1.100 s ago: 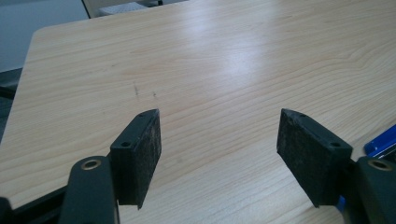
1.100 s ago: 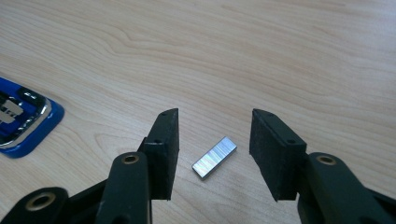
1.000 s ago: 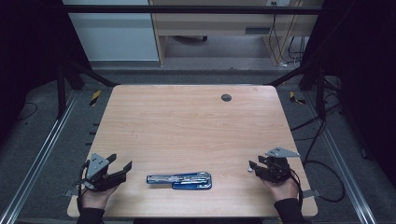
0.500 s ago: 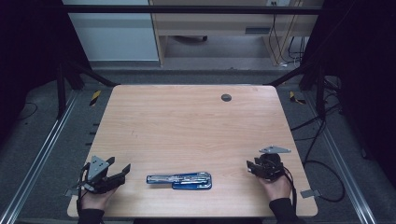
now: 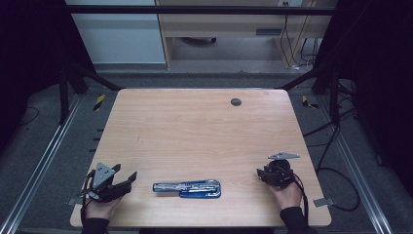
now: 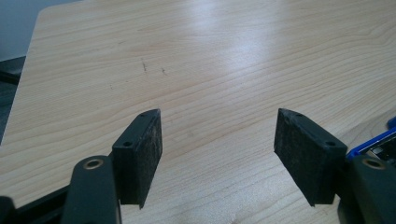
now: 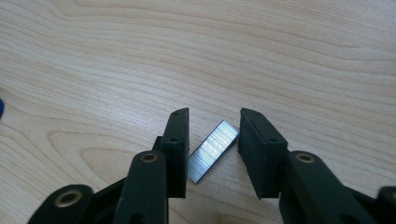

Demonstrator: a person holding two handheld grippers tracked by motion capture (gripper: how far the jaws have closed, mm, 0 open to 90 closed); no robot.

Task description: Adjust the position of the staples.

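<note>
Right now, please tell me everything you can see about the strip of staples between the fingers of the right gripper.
The strip of staples is a small, flat, silvery metal bar with fine parallel lines across it, where the single staples join. It lies flat on the wooden table, turned diagonally. It sits between the fingers of the right gripper, which have just been closing around it. One end lies very near the right-hand finger; I cannot tell whether they touch. It is not lifted.

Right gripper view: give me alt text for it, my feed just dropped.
The right tongs straddle a silvery strip of staples lying flat on the wooden table. Their jaws have just been closing on it, with slim gaps showing on both sides, so it isn't gripped yet. A sliver of something blue shows at the left edge.
</note>
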